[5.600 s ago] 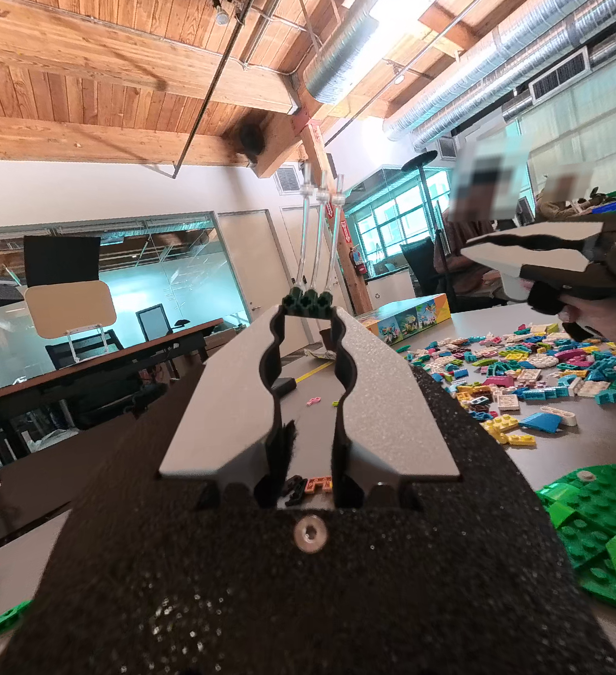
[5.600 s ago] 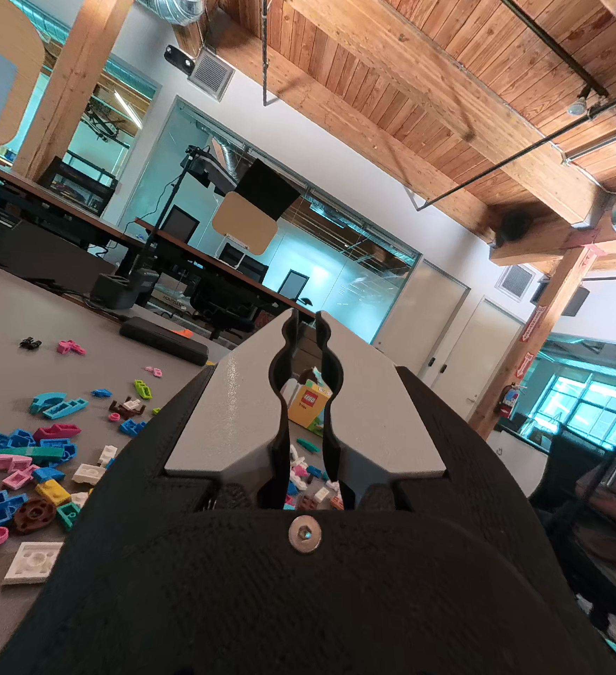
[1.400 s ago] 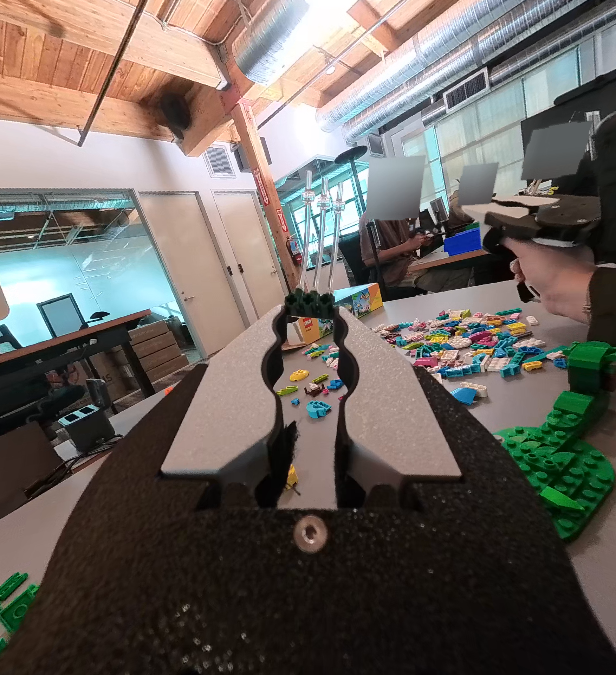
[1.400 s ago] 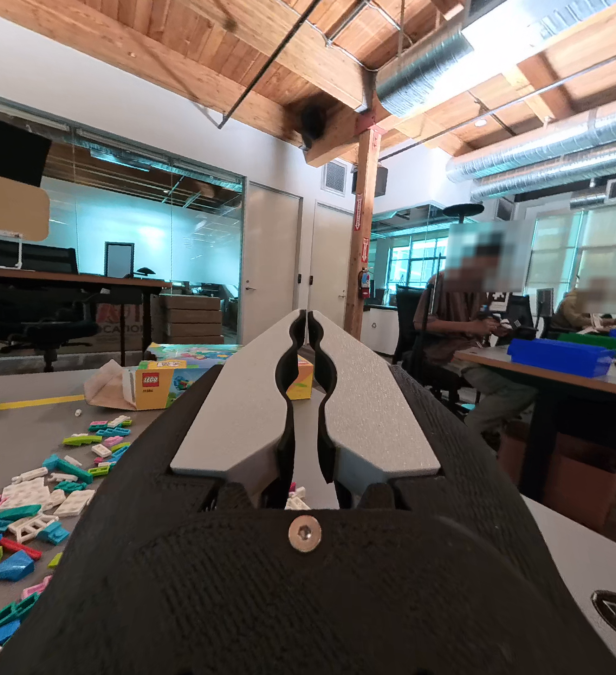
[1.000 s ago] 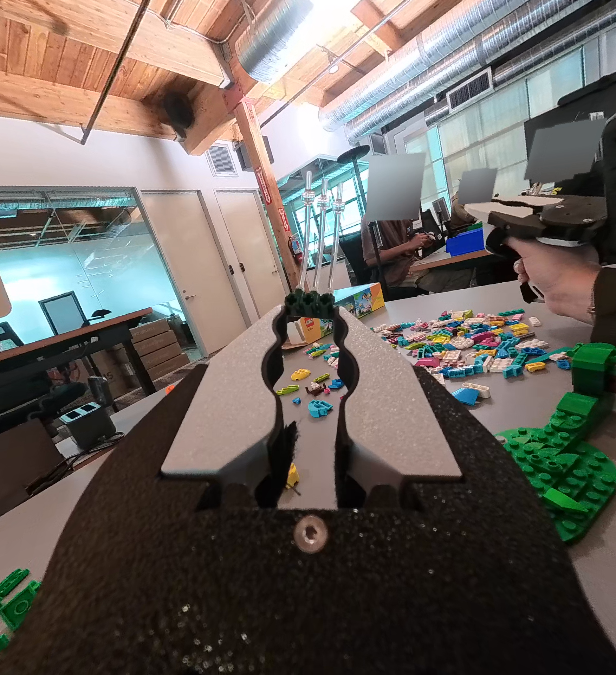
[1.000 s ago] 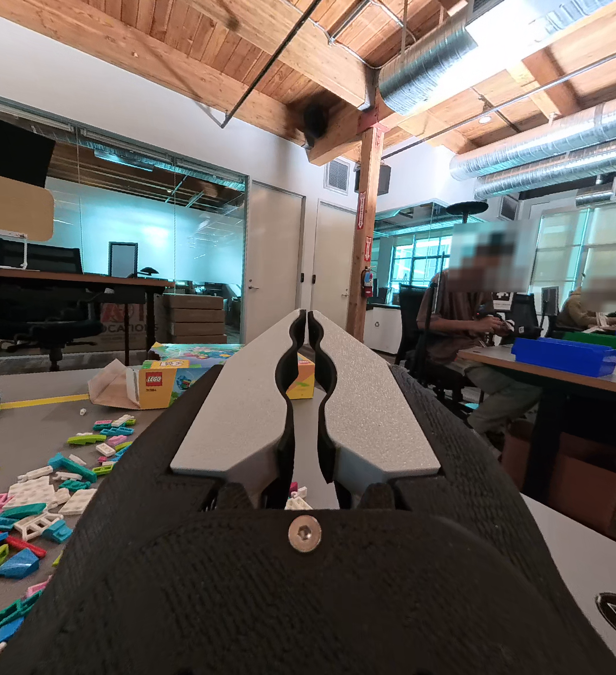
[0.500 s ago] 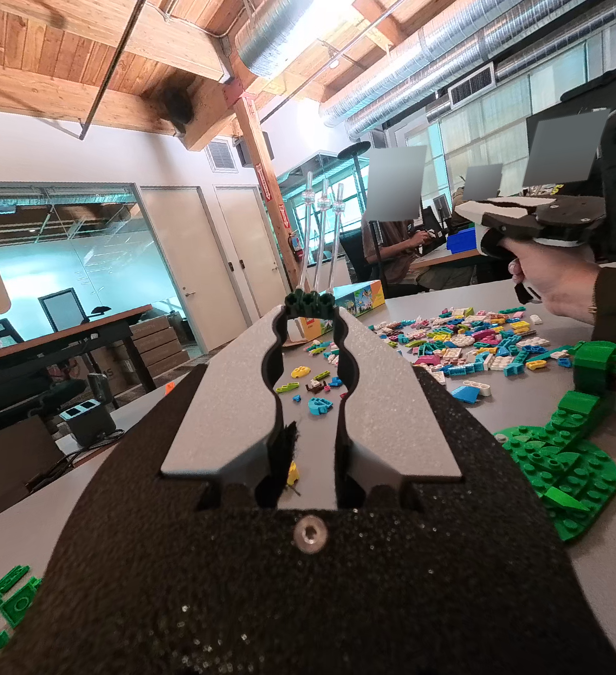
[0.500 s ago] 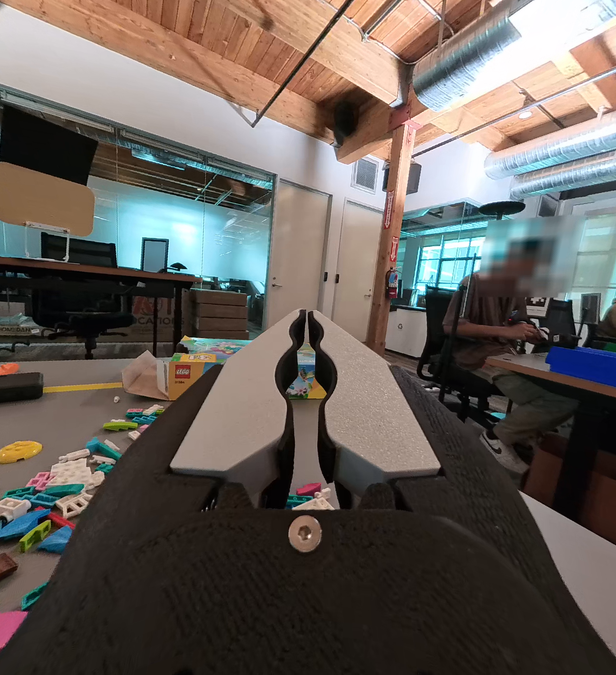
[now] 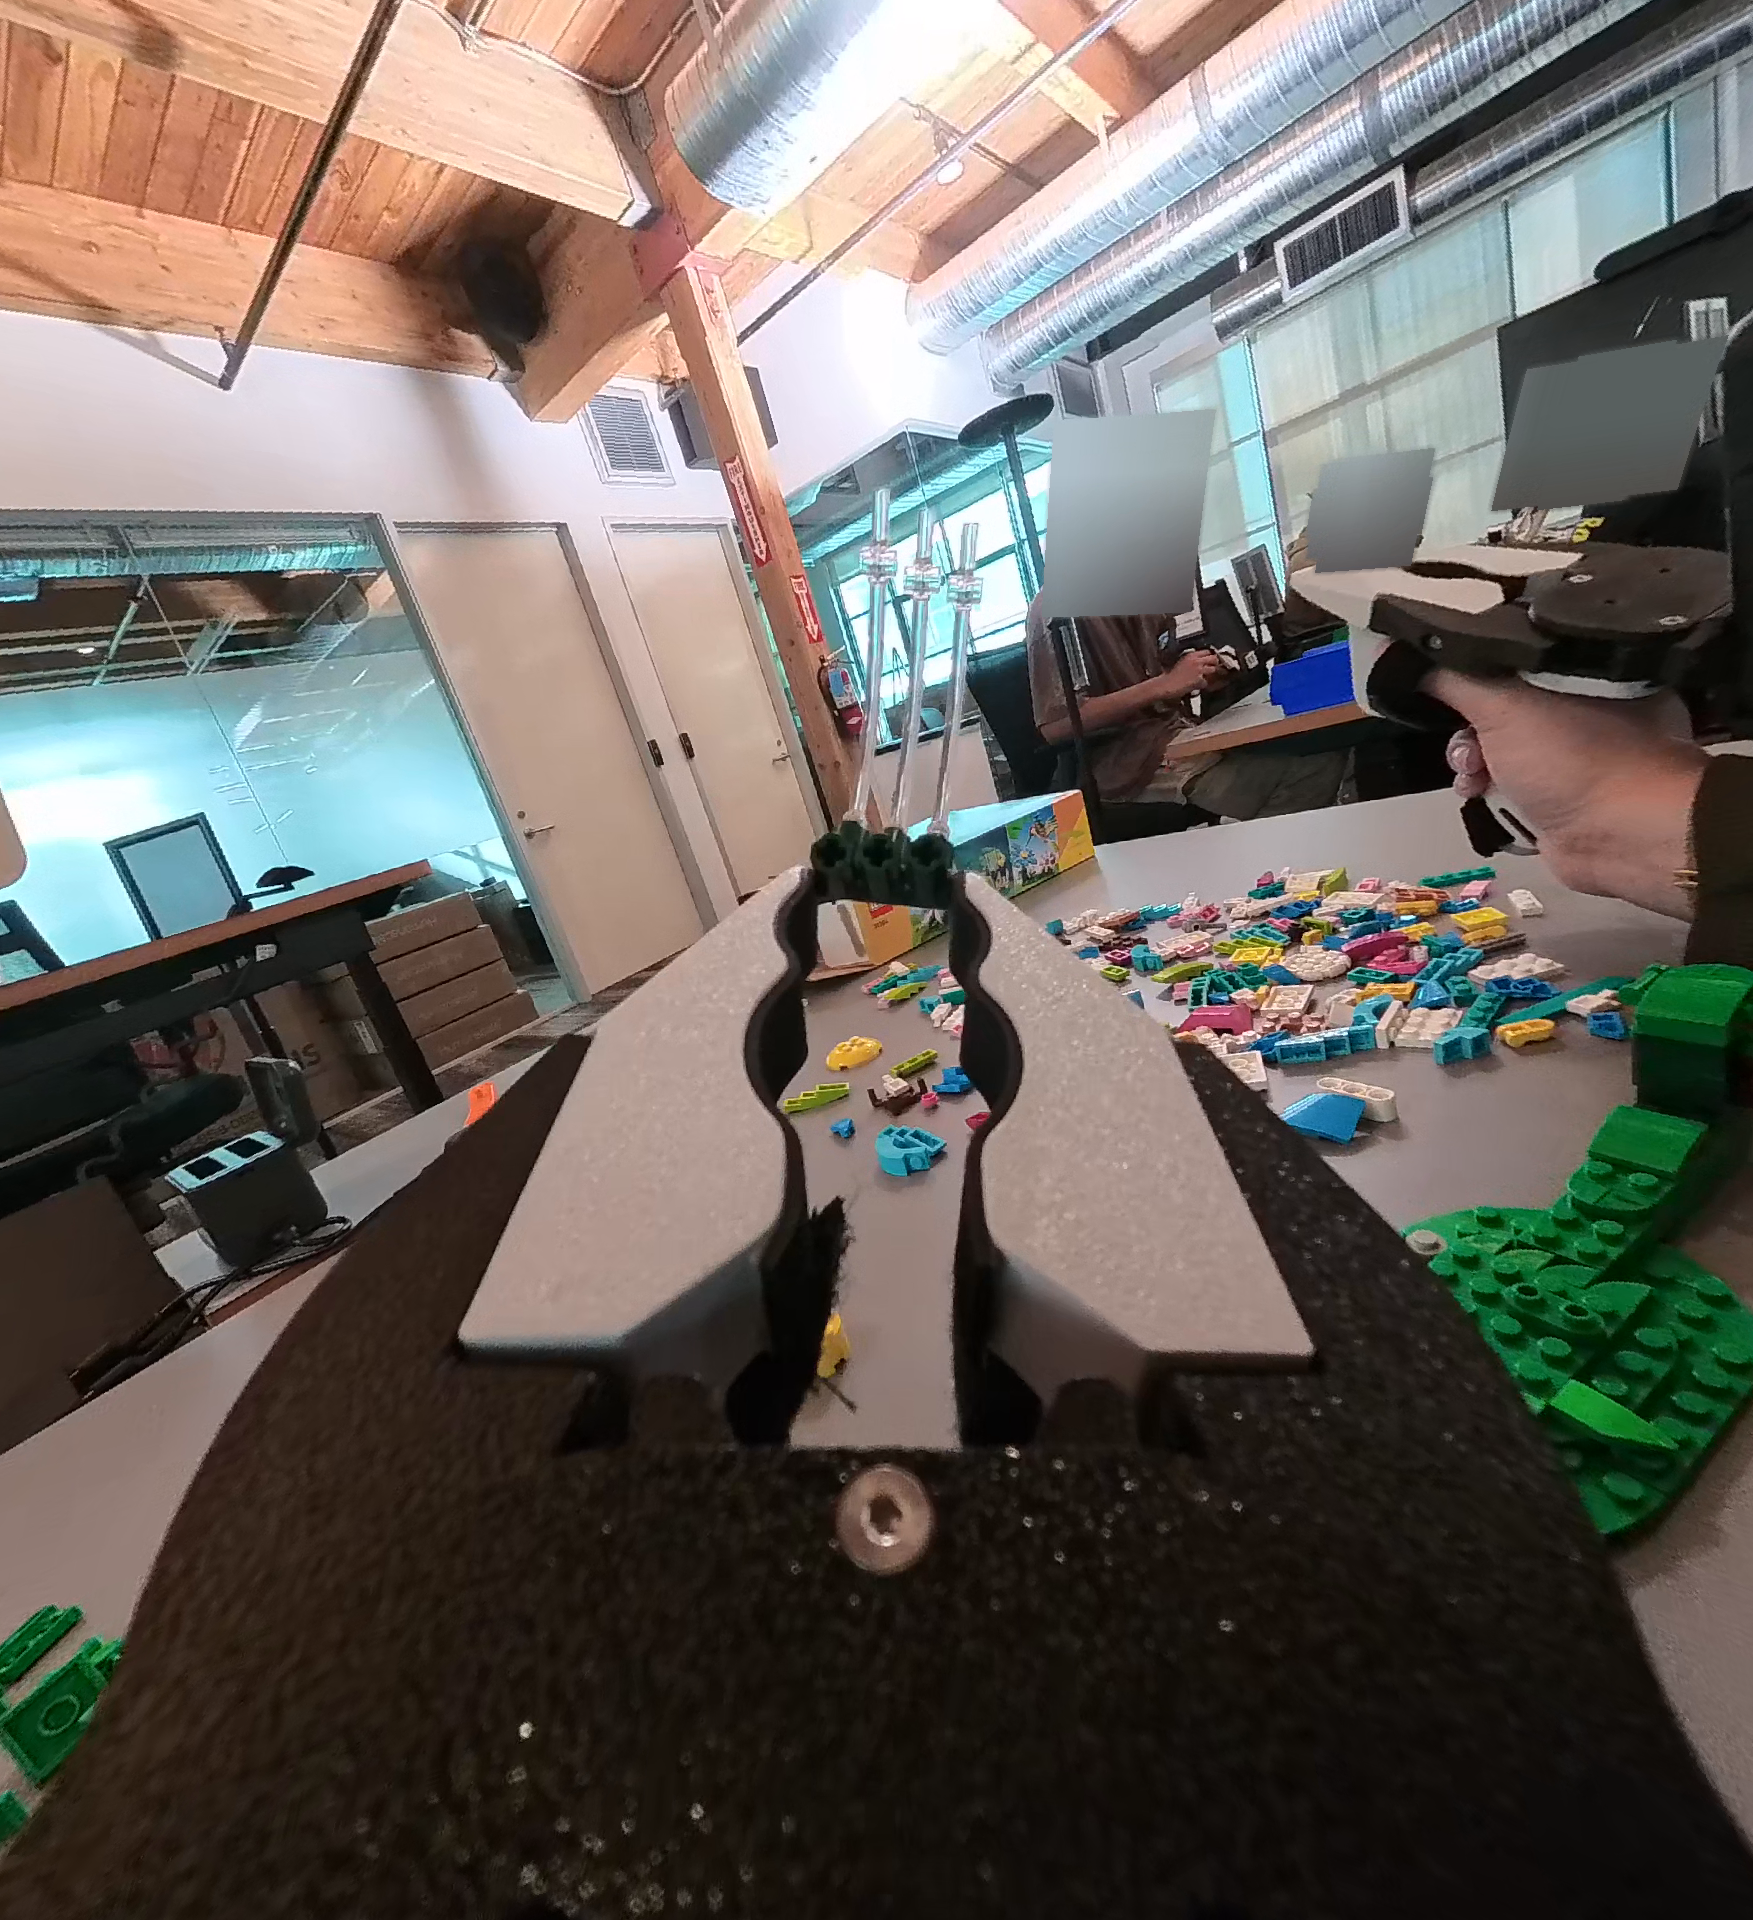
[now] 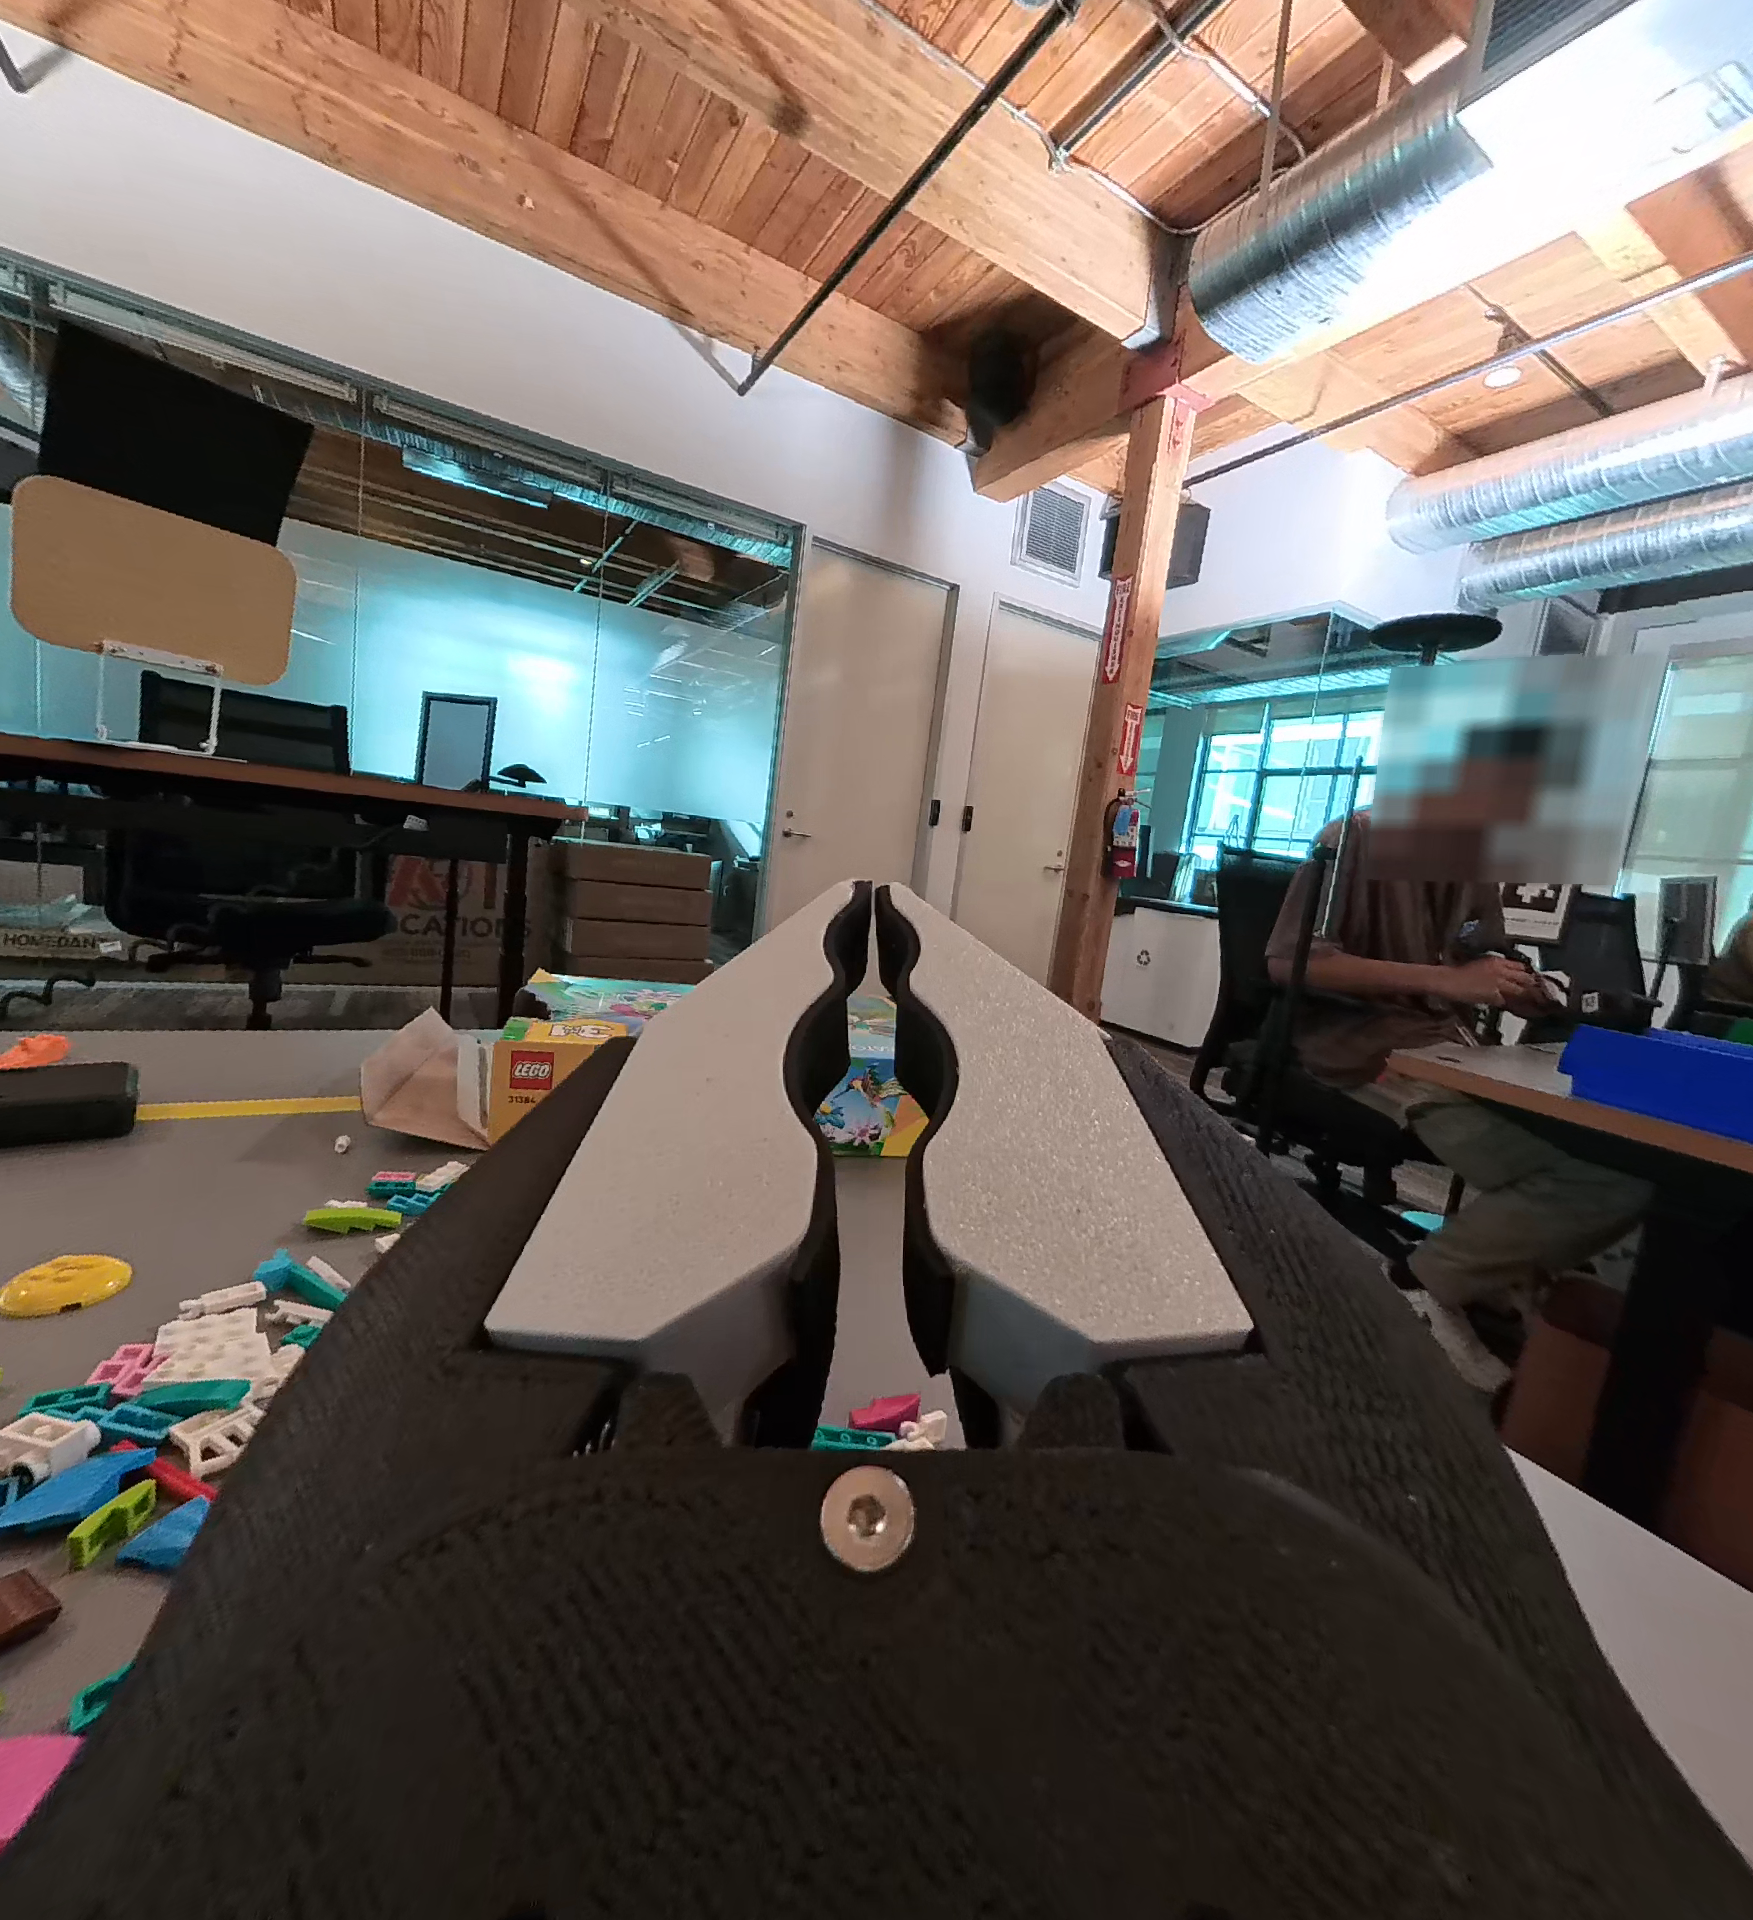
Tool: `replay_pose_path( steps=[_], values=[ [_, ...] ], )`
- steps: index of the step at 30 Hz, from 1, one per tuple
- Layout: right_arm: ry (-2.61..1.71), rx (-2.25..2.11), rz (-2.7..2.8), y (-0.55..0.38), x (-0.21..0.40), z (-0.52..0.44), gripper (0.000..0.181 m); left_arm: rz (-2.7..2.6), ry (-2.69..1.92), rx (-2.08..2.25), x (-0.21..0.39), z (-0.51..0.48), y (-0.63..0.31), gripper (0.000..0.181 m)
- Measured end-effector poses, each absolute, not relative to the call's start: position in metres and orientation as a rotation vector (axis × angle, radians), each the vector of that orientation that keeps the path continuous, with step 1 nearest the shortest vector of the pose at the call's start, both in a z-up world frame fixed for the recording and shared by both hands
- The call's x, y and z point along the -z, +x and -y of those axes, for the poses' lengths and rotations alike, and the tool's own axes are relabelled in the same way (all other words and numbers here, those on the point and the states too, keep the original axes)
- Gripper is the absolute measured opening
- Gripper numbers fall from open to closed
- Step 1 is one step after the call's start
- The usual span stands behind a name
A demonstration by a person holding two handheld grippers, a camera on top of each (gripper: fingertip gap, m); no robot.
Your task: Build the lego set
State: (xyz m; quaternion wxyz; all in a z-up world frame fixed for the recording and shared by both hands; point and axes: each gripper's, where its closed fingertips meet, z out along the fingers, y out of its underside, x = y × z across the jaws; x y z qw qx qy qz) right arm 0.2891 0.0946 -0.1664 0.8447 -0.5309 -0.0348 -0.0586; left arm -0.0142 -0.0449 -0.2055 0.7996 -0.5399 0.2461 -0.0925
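Note:
My left gripper [image 9: 882,878] is shut on a dark green Lego piece [image 9: 882,860] with three clear rods [image 9: 919,675] standing up from it, held above the grey table. To its right on the table lies the green Lego build [image 9: 1620,1278], a round base with a raised stepped part. A pile of loose coloured bricks [image 9: 1308,977] lies beyond. My right gripper [image 10: 873,889] is shut and empty, held above the brick pile [image 10: 124,1392]. In the left wrist view it shows at the far right [image 9: 1391,592] in a hand.
The opened Lego box [image 10: 550,1070] stands at the table's far side. A black case [image 10: 20,1101] and a yellow disc [image 10: 61,1270] lie to the left. Loose green pieces [image 9: 10,1704] lie at the near left. People sit at a desk [image 10: 1620,1101] to the right. Tip to tip, the grippers are about 35 cm apart. From my left tips it is roughly 15 cm to the green Lego build [image 9: 1620,1278]; from my right, 30 cm.
My left gripper has turned right since 5.6 s ago, bringing the green build into view, and has held nearly still for the last second. My right gripper has swung left and levelled out.

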Motion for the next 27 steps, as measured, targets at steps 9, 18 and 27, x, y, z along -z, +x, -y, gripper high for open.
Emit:
replay_pose_path(
  steps=[9,18,27],
  values=[
    [-1.123,0.113,0.076,0.287,0.167,-0.095,0.000,-0.525,-1.159,0.198,0.205,0.045,-0.015,0.022],
    [-1.120,0.109,0.087,0.284,0.167,-0.095,0.000,-0.525,-1.160,0.198,0.206,0.044,-0.015,0.022],
    [-1.114,0.092,0.112,0.279,0.167,-0.095,0.000,-0.525,-1.160,0.198,0.206,0.044,-0.015,0.022]
  ],
)
